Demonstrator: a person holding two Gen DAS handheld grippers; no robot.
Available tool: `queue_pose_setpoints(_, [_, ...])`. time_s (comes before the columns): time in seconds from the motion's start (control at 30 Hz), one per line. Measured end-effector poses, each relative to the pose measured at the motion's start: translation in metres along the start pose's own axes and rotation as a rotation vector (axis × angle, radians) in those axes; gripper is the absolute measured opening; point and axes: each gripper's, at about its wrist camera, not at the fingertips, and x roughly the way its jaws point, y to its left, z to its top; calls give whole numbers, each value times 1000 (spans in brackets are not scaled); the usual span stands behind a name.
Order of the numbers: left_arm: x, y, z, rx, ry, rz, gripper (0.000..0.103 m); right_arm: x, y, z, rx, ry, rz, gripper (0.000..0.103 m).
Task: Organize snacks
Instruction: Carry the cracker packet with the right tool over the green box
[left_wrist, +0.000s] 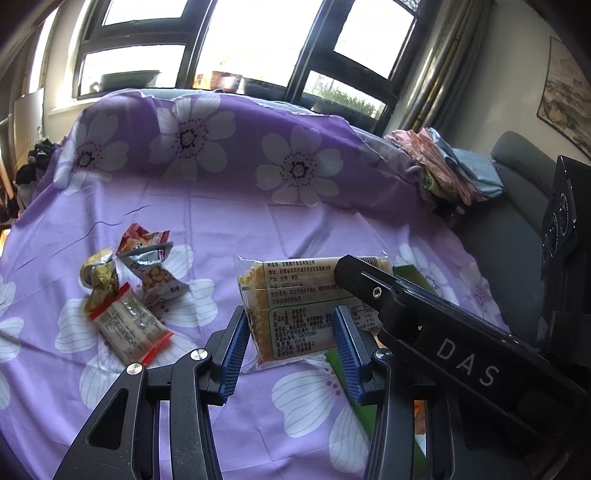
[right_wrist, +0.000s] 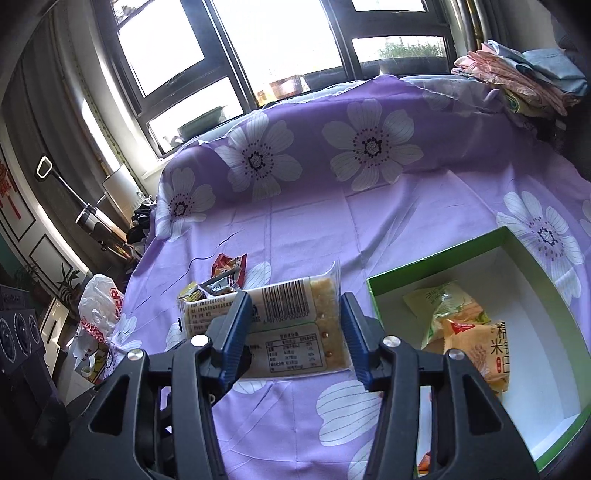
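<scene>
A clear-wrapped cracker pack (left_wrist: 295, 295) lies flat on the purple flowered cloth (left_wrist: 207, 221). My left gripper (left_wrist: 290, 314) hovers over it, open, and the pack reaches out behind its right pad. My right gripper (right_wrist: 293, 302) also stands open above the same pack (right_wrist: 288, 325), its left finger covering part of it. From the right, one of its fingers (left_wrist: 354, 273) crosses the pack's far end in the left wrist view. A green box (right_wrist: 436, 258) with a white inside holds a green packet (right_wrist: 450, 302) and an orange packet (right_wrist: 476, 350). Several small snack packets (left_wrist: 129, 295) lie to the left.
A pile of folded clothes (right_wrist: 517, 85) sits at the cloth's far right corner. A grey sofa cushion (left_wrist: 517, 221) lies to the right of the cloth. A white plastic bag (right_wrist: 99, 306) hangs off the left edge. Windows fill the back wall.
</scene>
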Motion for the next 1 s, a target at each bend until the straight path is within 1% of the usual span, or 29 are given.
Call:
queue_pose_setpoints(0.1, [8,-23,2,48,-4,6,46,-10,-18,4,32,-17,-8,57])
queue_pose_setpoints(0.2, [15,-40,3,67,4,-18,46,-20,-35,6,64,-42,-30,58])
queue_pose_setpoints(0.3, [22,-56,3,93,11,-24,46,-26,-52,7,106,-53,-45,58])
queue_pose_setpoints(0.4, [30,-72,2,121,18,-26,46,-30,-67,7,146,-54,-51,60])
queue_pose_setpoints(0.5, [41,-84,0,133,42,-38,46,-30,-81,7,176,-51,-74,61])
queue_pose_setpoints(0.77, [72,-108,-8,159,122,-57,46,-22,-118,3,281,12,-120,62])
queue_pose_setpoints(1.0, [98,-116,-14,162,197,-63,47,-9,-139,-4,344,86,-169,65])
